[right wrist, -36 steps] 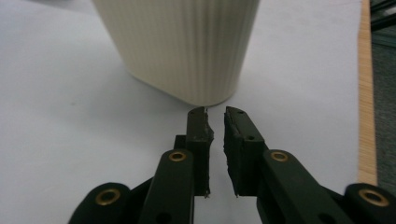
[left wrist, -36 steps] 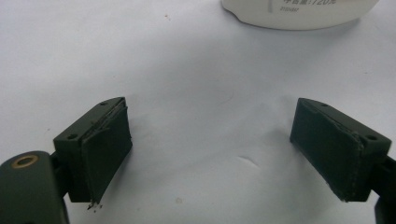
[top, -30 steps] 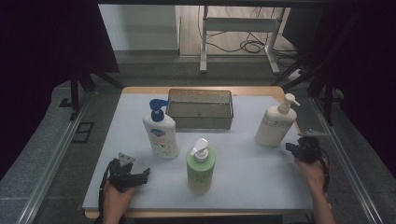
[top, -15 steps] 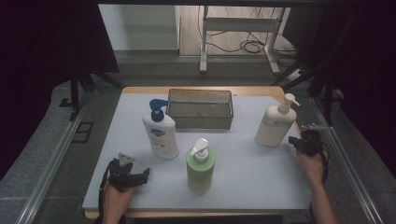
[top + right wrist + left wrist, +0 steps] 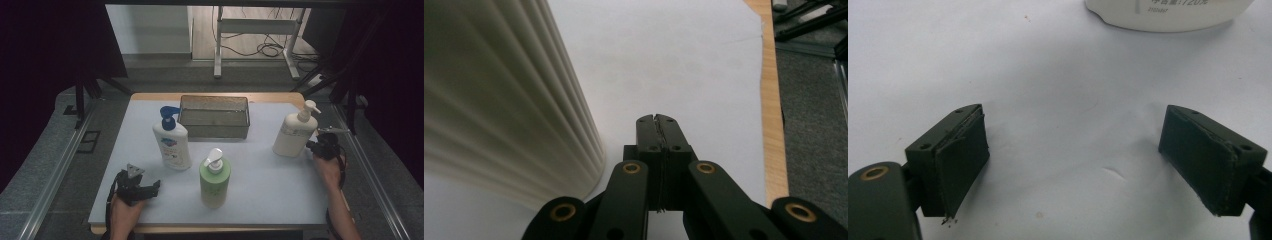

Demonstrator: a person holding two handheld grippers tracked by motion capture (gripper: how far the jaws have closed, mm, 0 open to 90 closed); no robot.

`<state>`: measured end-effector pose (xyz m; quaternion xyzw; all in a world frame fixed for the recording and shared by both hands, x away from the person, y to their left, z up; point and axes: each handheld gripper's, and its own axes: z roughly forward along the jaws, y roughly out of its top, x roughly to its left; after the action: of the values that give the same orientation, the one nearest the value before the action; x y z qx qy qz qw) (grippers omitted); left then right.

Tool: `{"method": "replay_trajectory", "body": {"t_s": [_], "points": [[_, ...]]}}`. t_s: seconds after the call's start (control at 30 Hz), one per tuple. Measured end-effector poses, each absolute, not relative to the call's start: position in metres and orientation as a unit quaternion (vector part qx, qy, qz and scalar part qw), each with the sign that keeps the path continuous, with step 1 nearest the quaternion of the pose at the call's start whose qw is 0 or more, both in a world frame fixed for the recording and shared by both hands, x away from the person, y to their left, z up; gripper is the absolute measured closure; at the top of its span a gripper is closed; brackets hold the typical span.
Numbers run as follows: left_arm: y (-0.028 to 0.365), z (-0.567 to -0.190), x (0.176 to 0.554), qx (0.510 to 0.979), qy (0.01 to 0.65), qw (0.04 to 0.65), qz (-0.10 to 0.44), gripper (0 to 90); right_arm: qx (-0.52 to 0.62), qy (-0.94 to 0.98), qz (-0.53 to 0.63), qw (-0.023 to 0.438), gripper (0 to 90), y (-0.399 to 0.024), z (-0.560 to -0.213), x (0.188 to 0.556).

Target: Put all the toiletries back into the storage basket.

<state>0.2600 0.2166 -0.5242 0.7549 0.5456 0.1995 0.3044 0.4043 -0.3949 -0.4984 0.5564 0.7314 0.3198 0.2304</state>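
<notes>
Three pump bottles stand on the white table sheet (image 5: pixel 260 185): a white one with a blue pump (image 5: pixel 171 140), a green one (image 5: pixel 214 179) near the front middle, and a cream ribbed one (image 5: pixel 295 131) at the right. My right gripper (image 5: pixel 320 145) is shut with nothing in it, just right of the cream bottle (image 5: pixel 499 100); its pads (image 5: pixel 658 131) meet beside the ribbed wall. At the front left my left gripper (image 5: pixel 145 190) rests low over the sheet; its jaws stand wide apart in the left gripper view (image 5: pixel 1075 165) with nothing between them. The white bottle's base (image 5: pixel 1168 12) lies ahead of it.
A dark mesh tray (image 5: pixel 214 116) sits at the back middle of the table. The wooden table edge (image 5: pixel 771 115) runs close on the right of my right gripper. Metal rails and dark floor border both sides.
My right gripper has moved away from the person, along the right edge, and now sits beside the cream bottle. The left gripper and the bottles have stayed put.
</notes>
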Motion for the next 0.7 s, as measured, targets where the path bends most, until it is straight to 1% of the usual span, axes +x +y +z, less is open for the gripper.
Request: {"method": "replay_trajectory", "body": {"t_s": [0.33,0.7], "points": [[0.217,-0.524,0.260,0.755,0.546,0.304,0.199,11.7,0.541,0.738,0.346,0.207,89.6,-0.391,-0.505,0.410],[0.216,-0.524,0.260,0.754,0.546,0.305,0.200,11.7,0.545,0.737,0.351,0.190,89.6,-0.395,-0.511,0.402]]}}
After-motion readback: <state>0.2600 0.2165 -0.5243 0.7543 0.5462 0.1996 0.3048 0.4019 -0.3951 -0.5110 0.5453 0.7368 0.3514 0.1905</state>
